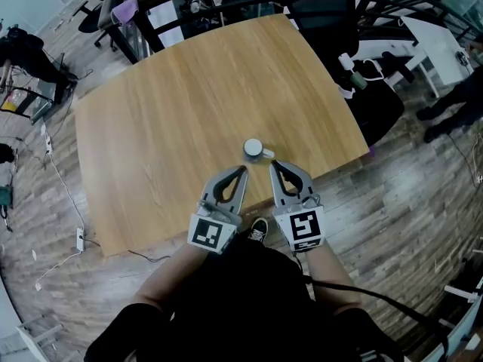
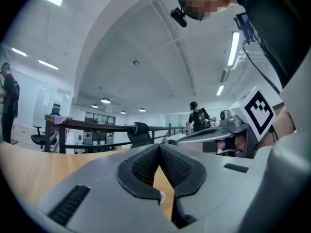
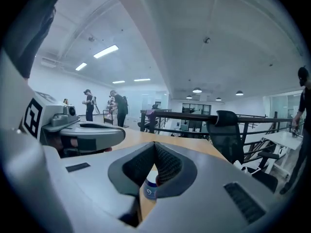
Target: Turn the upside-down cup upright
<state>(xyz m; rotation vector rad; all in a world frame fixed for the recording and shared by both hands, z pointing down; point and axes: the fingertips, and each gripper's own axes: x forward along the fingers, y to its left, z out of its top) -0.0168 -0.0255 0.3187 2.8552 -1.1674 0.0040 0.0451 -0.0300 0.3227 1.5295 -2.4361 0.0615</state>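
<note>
Head view is showing us the white cup (image 1: 253,149) standing on the wooden table (image 1: 173,119) near its front edge, its handle pointing right; whether its mouth is facing down we are not able to tell; we are holding the left tool (image 1: 242,170) and the right tool (image 1: 275,165) side by side, near the cup; both tools are closed, tips meeting, gripping nothing; under the right tool's tips we are seeing the cup's blue mark.
</note>
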